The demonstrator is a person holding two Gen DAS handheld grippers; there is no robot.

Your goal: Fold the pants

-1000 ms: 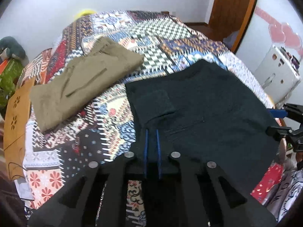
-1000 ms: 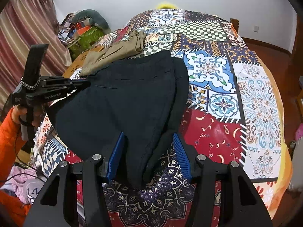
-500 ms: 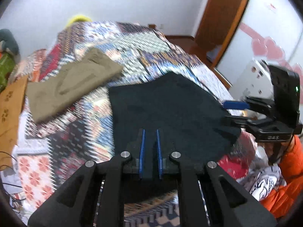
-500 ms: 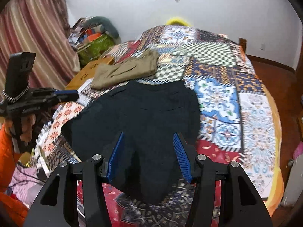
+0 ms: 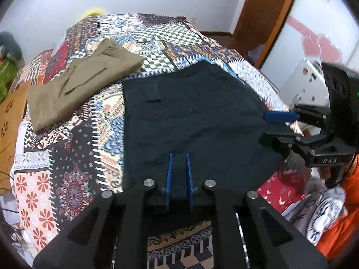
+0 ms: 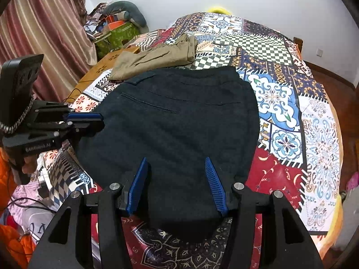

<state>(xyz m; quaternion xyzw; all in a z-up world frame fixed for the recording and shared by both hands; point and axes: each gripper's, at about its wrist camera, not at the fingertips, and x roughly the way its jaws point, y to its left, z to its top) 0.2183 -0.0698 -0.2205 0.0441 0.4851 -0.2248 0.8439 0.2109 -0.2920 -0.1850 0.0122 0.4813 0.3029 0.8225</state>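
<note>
Dark navy pants [image 5: 193, 116] [image 6: 179, 121] lie spread flat on the patchwork bed cover, waistband toward the far end. My left gripper [image 5: 178, 157] is shut on the near edge of the pants, its blue pads close together with cloth between them. It also shows in the right wrist view [image 6: 89, 121] at the pants' left edge. My right gripper [image 6: 177, 163] is open, its blue pads wide apart over the near edge of the pants. In the left wrist view it [image 5: 269, 125] sits at the pants' right edge.
Folded olive pants [image 5: 80, 83] [image 6: 154, 58] lie on the bed beyond the dark pants. The patchwork bed cover [image 6: 280, 103] fills the scene. A wooden board [image 5: 11, 114] stands at the bed's left. Clutter and a curtain [image 6: 33, 22] are at the left. A door [image 5: 267, 11] is at the right.
The dark pants have been pulled flat and smooth toward me; their folded right side is now spread out. Both grippers have drawn back to the near edge. The right gripper stays open.
</note>
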